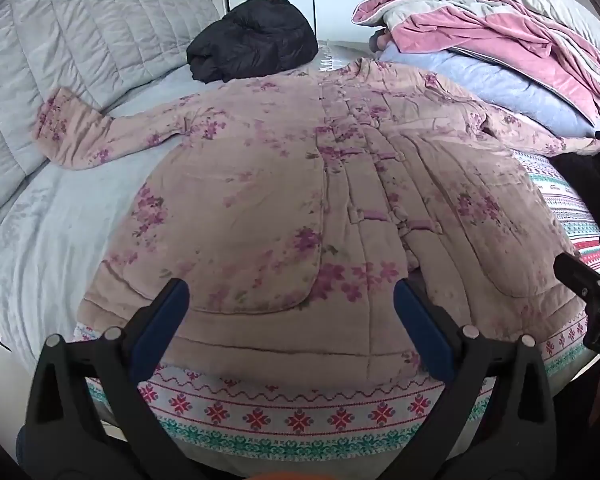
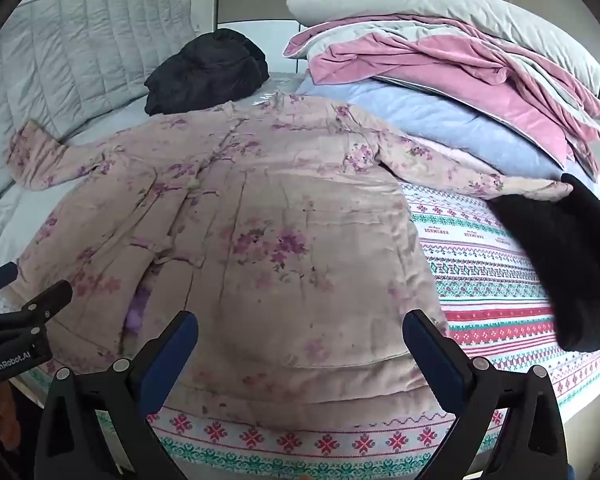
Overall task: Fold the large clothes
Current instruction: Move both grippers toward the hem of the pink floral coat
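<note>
A pink quilted jacket (image 1: 284,184) with purple flowers lies spread flat, front up, on the bed, both sleeves stretched out sideways. The right wrist view shows the same jacket (image 2: 260,240). My left gripper (image 1: 292,300) hovers open above the hem near the jacket's left half, nothing between its blue pads. My right gripper (image 2: 300,332) stands open over the hem on the jacket's right half, also holding nothing. Each gripper shows at the edge of the other's view: the right gripper (image 1: 596,280) and the left gripper (image 2: 24,292).
A patterned blanket (image 1: 300,416) covers the bed's near edge. A folded black garment (image 1: 256,40) lies beyond the collar. Stacked pink, blue and grey bedding (image 2: 460,92) fills the back right. Another black garment (image 2: 572,264) lies by the right sleeve. A grey quilted headboard (image 1: 68,52) is at left.
</note>
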Demonstrator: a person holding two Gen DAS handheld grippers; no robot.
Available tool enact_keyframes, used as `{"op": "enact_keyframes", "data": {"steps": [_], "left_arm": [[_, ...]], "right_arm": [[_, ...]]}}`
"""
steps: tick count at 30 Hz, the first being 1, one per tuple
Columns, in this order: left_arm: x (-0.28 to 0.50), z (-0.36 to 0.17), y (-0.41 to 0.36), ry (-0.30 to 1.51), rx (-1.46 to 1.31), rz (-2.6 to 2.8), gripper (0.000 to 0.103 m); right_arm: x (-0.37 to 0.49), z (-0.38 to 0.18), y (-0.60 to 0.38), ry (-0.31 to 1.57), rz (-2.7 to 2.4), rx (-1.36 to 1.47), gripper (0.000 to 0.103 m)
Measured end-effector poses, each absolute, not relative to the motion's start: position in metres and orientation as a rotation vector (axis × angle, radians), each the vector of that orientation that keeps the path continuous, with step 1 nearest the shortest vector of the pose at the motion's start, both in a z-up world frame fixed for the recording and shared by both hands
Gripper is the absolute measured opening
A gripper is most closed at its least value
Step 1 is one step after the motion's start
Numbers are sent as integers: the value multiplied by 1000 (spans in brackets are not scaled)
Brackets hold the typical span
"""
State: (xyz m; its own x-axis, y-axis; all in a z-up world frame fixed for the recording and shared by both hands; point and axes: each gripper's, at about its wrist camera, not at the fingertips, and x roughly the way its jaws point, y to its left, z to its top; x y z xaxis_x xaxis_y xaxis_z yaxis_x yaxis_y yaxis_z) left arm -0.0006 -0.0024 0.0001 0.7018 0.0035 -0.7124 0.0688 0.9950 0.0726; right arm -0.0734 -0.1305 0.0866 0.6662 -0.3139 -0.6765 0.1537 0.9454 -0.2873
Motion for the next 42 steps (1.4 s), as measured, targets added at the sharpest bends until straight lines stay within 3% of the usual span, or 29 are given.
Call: {"op": "enact_keyframes", "data": {"steps": [11, 24, 42], "left_arm": [[-3, -2, 2, 773, 91, -38, 102], [1, 2, 3, 796, 122, -25, 102], [-5, -7, -18, 795, 198, -119, 102]], "right_arm": [[-77, 94, -124, 798, -291, -197, 103], [-79, 94, -141, 616, -338, -199, 103], [-79, 90, -145, 675, -405, -197, 103]]}}
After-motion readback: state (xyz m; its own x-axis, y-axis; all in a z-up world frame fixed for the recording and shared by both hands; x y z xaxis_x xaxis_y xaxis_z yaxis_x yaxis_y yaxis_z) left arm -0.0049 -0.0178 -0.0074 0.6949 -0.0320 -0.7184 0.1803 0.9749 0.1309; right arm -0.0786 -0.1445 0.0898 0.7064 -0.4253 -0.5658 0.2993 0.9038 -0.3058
